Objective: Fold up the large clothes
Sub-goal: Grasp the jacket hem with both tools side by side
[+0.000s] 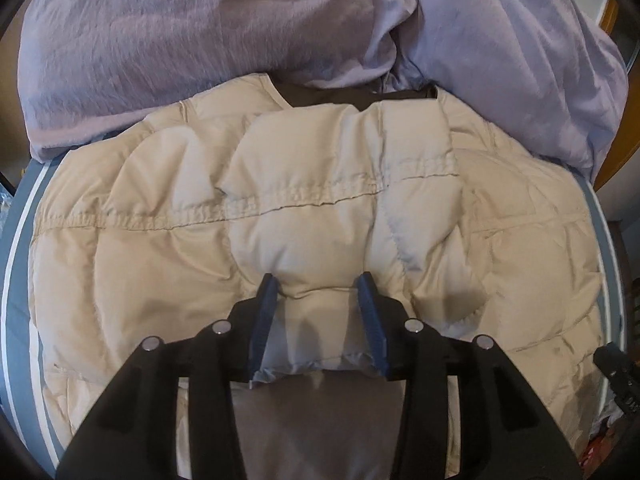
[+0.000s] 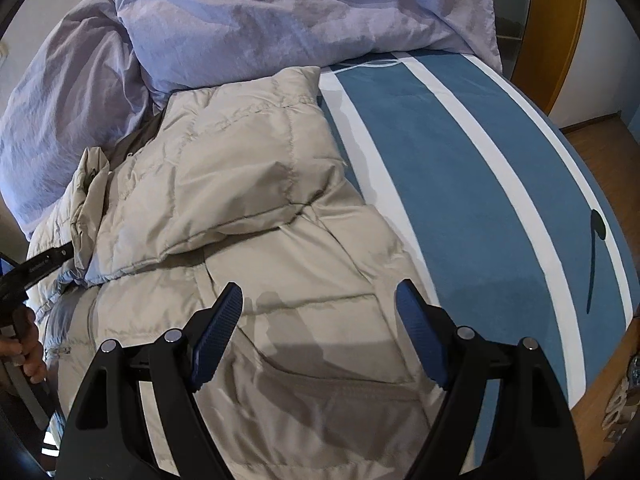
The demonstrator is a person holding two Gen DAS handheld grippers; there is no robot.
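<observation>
A beige puffer jacket lies spread flat on the bed, its dark lining showing at the collar. One sleeve is folded across the middle of its body. My left gripper points down at the sleeve's cuff end, which bulges up between the parted blue fingers; they do not pinch it. In the right wrist view the jacket has its other sleeve folded inward. My right gripper hovers open over the jacket's lower right part with nothing between its fingers.
A crumpled lilac duvet is heaped at the far side of the bed, against the jacket's collar. The blue sheet with white stripes lies bare to the jacket's right. Wooden floor lies beyond the bed edge. A person's hand shows at the left.
</observation>
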